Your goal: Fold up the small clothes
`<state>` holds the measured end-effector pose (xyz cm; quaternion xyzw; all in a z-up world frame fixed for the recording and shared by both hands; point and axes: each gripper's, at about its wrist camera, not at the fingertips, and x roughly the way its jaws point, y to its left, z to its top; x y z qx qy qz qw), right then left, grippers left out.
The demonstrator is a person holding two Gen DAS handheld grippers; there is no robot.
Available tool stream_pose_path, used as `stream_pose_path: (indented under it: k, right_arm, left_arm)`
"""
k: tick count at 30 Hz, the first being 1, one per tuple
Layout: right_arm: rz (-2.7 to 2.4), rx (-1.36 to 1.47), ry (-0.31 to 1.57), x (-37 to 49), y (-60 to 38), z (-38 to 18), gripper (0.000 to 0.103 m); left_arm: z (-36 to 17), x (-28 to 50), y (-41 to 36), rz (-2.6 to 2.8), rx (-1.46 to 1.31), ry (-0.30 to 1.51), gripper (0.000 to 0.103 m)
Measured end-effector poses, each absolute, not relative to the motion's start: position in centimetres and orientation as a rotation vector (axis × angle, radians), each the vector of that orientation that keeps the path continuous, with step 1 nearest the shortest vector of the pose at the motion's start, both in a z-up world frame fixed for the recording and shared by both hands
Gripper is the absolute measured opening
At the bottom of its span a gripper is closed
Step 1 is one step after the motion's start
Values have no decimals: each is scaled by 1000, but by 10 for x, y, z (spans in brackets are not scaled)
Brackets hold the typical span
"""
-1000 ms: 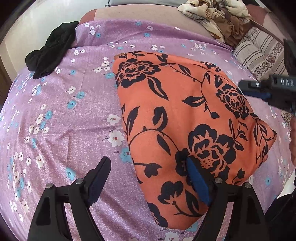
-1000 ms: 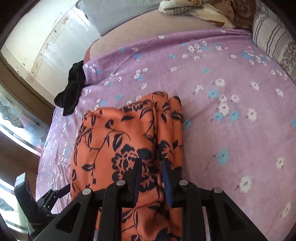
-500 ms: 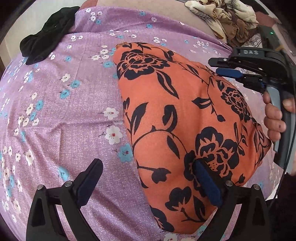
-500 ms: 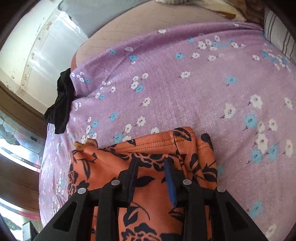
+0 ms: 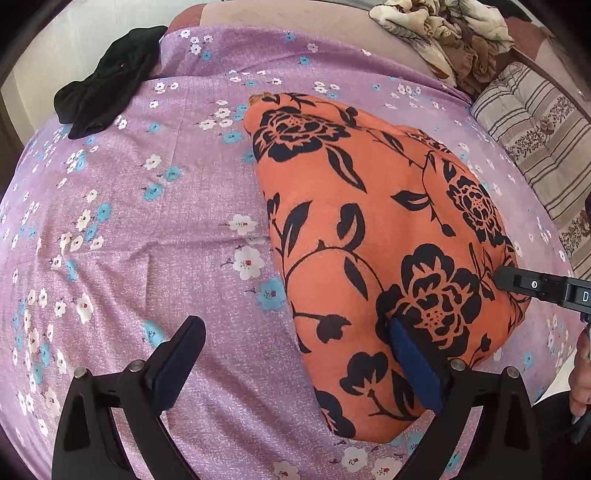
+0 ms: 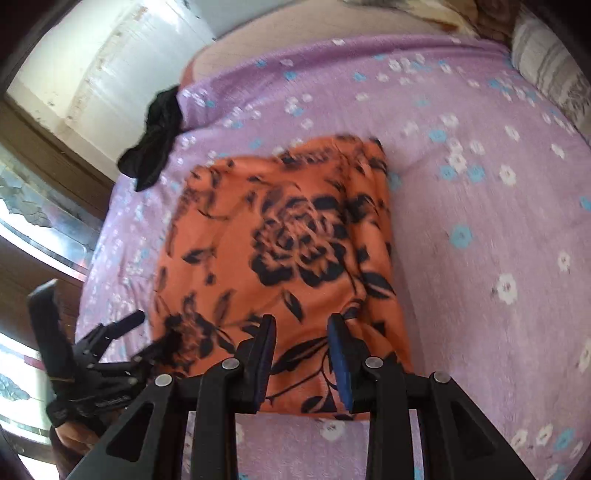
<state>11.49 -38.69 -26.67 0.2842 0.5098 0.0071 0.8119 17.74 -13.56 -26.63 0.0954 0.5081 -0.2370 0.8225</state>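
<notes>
Orange cloth (image 5: 369, 229) with black flowers lies folded on the purple flowered bedsheet (image 5: 147, 221) in your left wrist view, filling the middle and right of the picture. Your left gripper (image 5: 295, 354) hangs over its near left edge with the fingers spread wide: the left finger (image 5: 181, 354) is above bare sheet, the right finger (image 5: 413, 365) is above the cloth, and neither pinches anything. A black garment (image 5: 107, 92) sits crumpled at the far left corner of the sheet. Bunched beige fabric (image 5: 443, 33) and a striped cushion (image 5: 535, 129) lie at the far right. The tip of your right gripper (image 5: 532, 286) reaches in from the right edge, over the cloth's near right corner.

From your right wrist, somewhat blurred, the same cloth (image 6: 280, 251) lies flat on the sheet (image 6: 480, 221) as a rough rectangle. Your right gripper (image 6: 301, 354) is over its near edge with a narrow gap between the fingers; the cloth shows through the gap, and the pads do not seem to press on it. Your left gripper (image 6: 122, 343) comes in at the lower left, fingers apart, by the cloth's left corner. The black garment (image 6: 155, 147) lies beyond, at the sheet's far edge.
</notes>
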Motion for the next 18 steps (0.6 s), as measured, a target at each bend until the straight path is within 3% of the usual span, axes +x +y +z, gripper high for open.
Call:
stream_pose_path:
  k: [12,16,18]
  right_arm:
    - [-37,574,936,158,-397,-224,34]
    - [-116,538,1084,196,-396,-258,34]
    - [-124,528,1068,205,-393,-254,34]
  left_arm:
    - [-269,176,-138,-528,180,1073,100]
    - [-273,176,-138,-530,187,1051,103]
    - [-272,176,-138,-527,185,1043,103]
